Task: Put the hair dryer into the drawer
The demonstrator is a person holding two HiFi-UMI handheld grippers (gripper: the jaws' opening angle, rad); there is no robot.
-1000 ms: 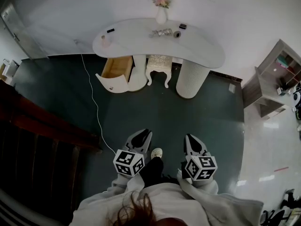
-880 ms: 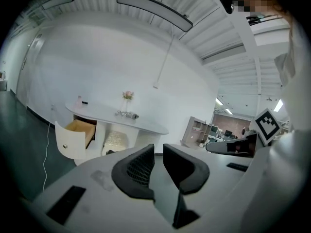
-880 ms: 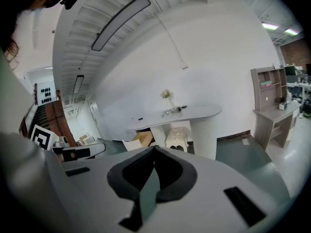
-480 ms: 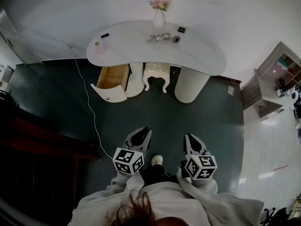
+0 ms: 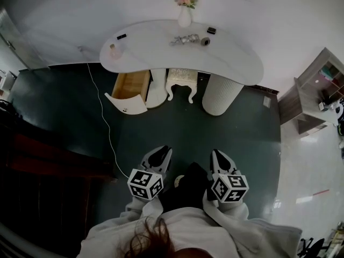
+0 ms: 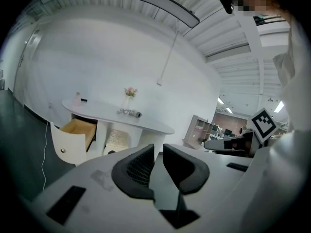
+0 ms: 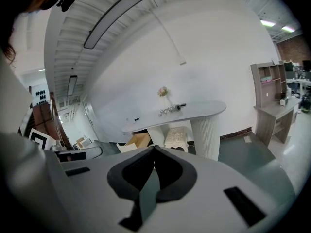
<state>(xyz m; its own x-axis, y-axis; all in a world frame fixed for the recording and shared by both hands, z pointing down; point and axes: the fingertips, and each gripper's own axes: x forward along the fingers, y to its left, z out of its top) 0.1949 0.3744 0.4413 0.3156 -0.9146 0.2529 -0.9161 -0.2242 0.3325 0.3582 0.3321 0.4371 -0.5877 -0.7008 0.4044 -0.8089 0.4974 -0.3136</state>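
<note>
The hair dryer point(image 5: 189, 38) lies as a small silvery-grey shape on the white dressing table point(image 5: 156, 55), far ahead; it also shows in the left gripper view point(image 6: 130, 112) and the right gripper view point(image 7: 171, 109). Under the table's left end a drawer point(image 5: 130, 85) with a wooden inside stands pulled out. My left gripper point(image 5: 161, 152) hangs low near the person's body, its jaws a narrow slit apart point(image 6: 159, 147) and empty. My right gripper point(image 5: 219, 156) is beside it, tips touching point(image 7: 154, 148), holding nothing.
A white stool point(image 5: 181, 74) stands under the table, and a ribbed white pedestal point(image 5: 219, 94) to its right. A vase of flowers point(image 5: 185, 15) and small items sit on top. A white cable point(image 5: 102, 112) runs across the dark floor. Dark wooden furniture point(image 5: 43, 160) fills the left; a shelf unit point(image 5: 314, 87) stands at the right.
The table and drawer have shifted slightly in view as the person walks. A dark trouser leg now covers the shoe seen between the grippers. Neither gripper's jaws have changed.
</note>
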